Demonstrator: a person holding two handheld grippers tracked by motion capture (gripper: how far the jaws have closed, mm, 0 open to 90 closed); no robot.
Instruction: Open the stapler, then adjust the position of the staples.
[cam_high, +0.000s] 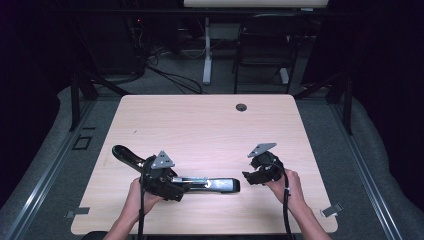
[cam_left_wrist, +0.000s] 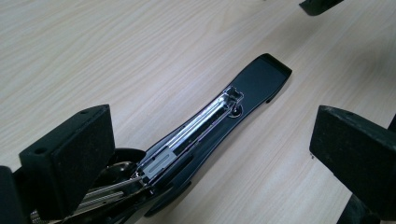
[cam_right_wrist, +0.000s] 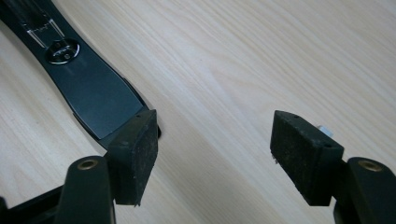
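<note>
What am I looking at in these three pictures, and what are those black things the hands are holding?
A person sits at a light wooden table and holds a hand-operated grasping tool in each hand. The high view looks down from above: the left tool is at the left and the right tool at the right. The other two pictures come from small cameras riding on the tools, looking out between their black padded jaws. On the table lies a black stapler, swung fully open so its metal staple channel shows. Both tools have their jaws open and hold nothing. The stapler runs between the left tool's jaws, and its flat end lies beside the right tool's.
</note>
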